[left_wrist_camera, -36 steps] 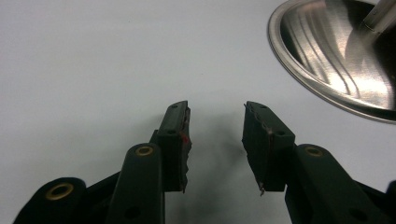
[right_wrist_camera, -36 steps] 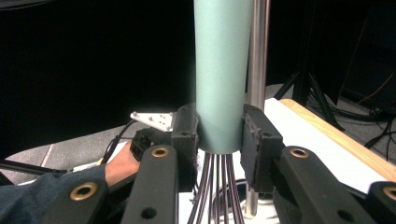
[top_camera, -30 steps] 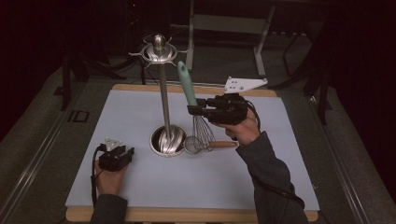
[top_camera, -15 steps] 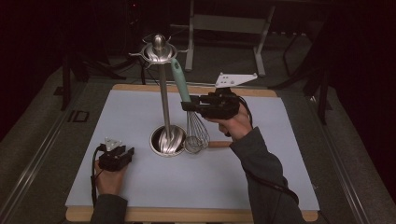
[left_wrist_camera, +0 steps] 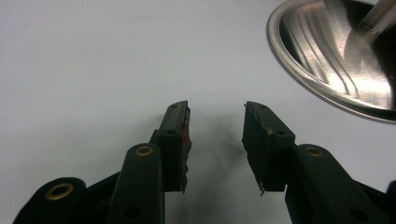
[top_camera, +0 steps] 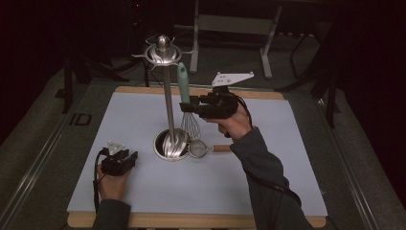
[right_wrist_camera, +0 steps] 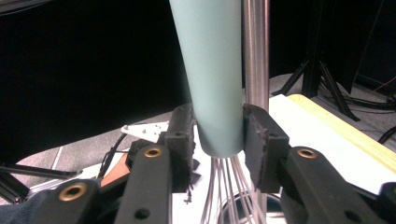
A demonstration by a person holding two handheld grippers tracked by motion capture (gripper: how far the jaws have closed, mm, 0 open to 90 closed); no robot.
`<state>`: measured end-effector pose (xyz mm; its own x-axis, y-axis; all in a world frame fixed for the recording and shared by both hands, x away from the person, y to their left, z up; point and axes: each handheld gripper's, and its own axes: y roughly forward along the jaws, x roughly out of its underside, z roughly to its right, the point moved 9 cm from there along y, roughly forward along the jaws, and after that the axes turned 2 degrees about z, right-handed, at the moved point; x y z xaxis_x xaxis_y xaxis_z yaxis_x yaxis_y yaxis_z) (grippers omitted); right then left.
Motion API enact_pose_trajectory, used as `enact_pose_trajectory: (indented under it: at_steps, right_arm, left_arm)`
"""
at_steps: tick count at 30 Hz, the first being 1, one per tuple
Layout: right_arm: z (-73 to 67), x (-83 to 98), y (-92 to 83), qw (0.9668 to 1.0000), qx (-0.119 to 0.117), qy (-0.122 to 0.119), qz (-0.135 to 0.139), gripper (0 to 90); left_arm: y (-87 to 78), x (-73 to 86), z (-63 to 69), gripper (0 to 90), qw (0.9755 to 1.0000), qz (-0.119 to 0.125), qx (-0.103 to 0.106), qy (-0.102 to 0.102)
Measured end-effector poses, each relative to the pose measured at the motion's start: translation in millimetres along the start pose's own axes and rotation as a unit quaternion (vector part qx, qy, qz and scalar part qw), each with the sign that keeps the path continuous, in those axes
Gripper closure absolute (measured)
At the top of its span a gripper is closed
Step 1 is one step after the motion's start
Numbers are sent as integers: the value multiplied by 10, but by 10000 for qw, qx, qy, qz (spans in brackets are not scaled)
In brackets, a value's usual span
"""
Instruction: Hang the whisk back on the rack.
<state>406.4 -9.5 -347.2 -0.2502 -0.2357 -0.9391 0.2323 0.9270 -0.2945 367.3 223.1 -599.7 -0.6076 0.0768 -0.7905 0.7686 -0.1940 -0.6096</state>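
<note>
Left gripper point(top_camera: 118, 160): rests on the worktop point(top_camera: 143, 201) near its front left corner, held in the person's left hand point(top_camera: 111, 184). In the left gripper view its fingers point(left_wrist_camera: 173, 140) stand apart, released, with bare worktop between them.
Stand base point(top_camera: 171, 143): a round steel dish, just right of the left gripper, toward the middle of the worktop. Its rim also shows at the upper right of the left gripper view point(left_wrist_camera: 327, 70).
Stand pole point(top_camera: 167, 100): a steel rod rising upright from the base to a knobbed crown with hooks point(top_camera: 163, 50).
Whisk point(top_camera: 186, 103): upright just right of the pole, pale green handle up, wire loops down over the right side of the base. Whether the handle top hangs on a hook I cannot tell.
Strainer point(top_camera: 198, 148): a small mesh strainer with a wooden handle, lying on the worktop against the right side of the base, handle pointing to the right edge.
Right gripper point(top_camera: 187, 106): held level above the worktop's middle, toward the back edge, pointing left at the whisk. In the right gripper view its fingers point(right_wrist_camera: 261, 140) flank the lower end of the green handle point(right_wrist_camera: 212, 70); they have just been opening. The right one touches the handle, and a thin gap shows at the left one, so the grip looks loosened, no longer clenched.
</note>
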Motion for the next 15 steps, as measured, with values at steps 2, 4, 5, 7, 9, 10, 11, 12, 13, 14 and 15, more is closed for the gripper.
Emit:
enact_pose_trajectory:
  at_steps: [2,4,5,7,9,10,11,12,13,14,15]
  right_arm:
    - [8,10,-7,10000,53,-43,-30,618]
    - [12,19,-21,9999,103,-82,-57,611]
    - [11,25,-30,9999,109,-96,-75,610]
    - [8,35,-46,9998,133,-108,-108,609]
    - [9,56,-56,9996,179,-164,-173,606]
    - [13,66,-55,9994,214,-196,-201,604]
    - [11,88,-58,9991,266,-195,-279,604]
    - [16,107,-58,9987,307,-239,-335,603]
    - [19,126,-58,9983,340,-283,-386,602]
    - [23,144,-59,9978,374,-334,-432,600]
    - [24,166,-63,9973,409,-364,-498,600]
  left_arm:
    - [1,0,0,614,10000,1,-3,7]
    - [2,-2,2,614,10000,12,-9,-4]
    - [2,-1,2,614,10000,5,-13,-6]
    - [2,-1,2,613,10000,6,-16,-3]
    - [2,-1,2,614,10000,10,-16,0]
    - [2,-2,2,613,10000,11,-16,1]
    - [2,-1,2,614,10000,10,-15,1]
    - [2,-1,2,614,10000,9,-15,0]
    - [2,-1,3,614,10000,9,-13,-1]
    - [2,-1,3,614,10000,9,-13,-1]
    - [2,-2,2,613,10000,11,-15,0]
